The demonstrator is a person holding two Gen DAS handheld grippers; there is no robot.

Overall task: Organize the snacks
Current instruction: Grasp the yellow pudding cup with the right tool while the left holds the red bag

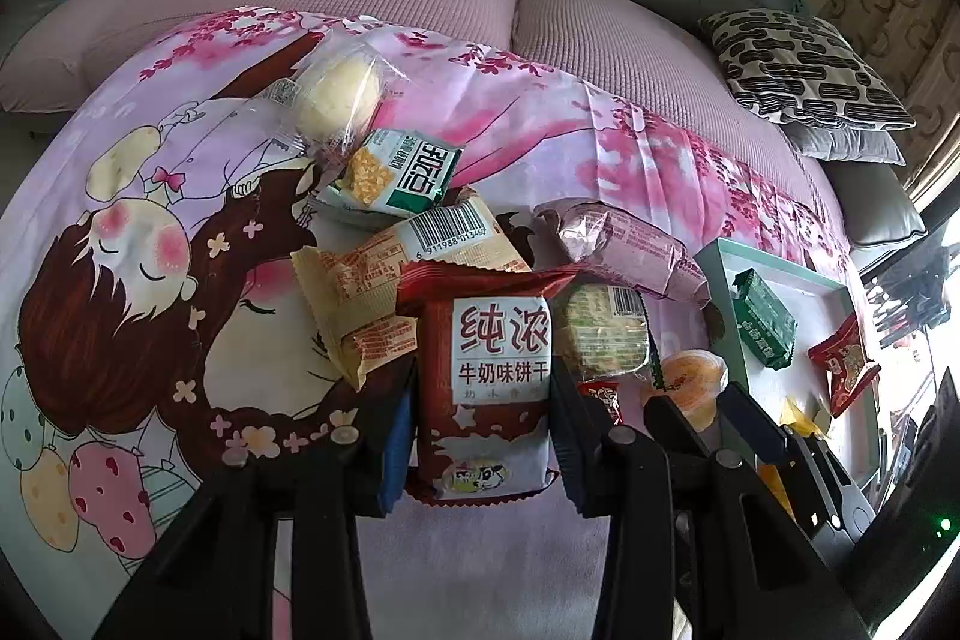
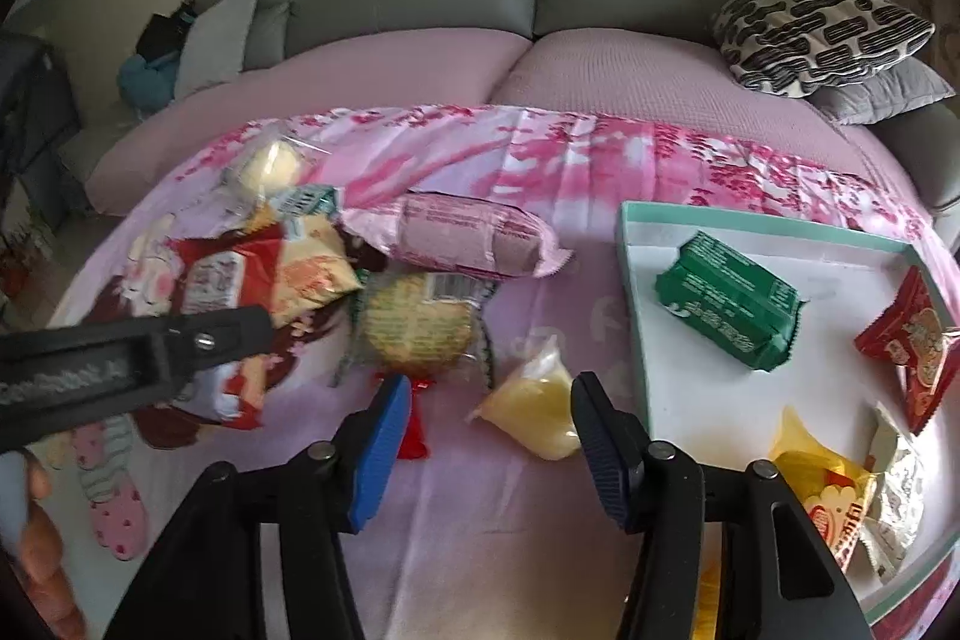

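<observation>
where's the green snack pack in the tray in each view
Left wrist: green snack pack sits at right of centre, in the teal-rimmed tray.
Right wrist: green snack pack sits right of centre, in the tray's far part.
Shared landmark: the black-and-white patterned cushion at upper right.

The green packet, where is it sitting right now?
The green packet lies inside the tray on the right side of the right wrist view, near its far left corner, with a red packet to its right.
</observation>
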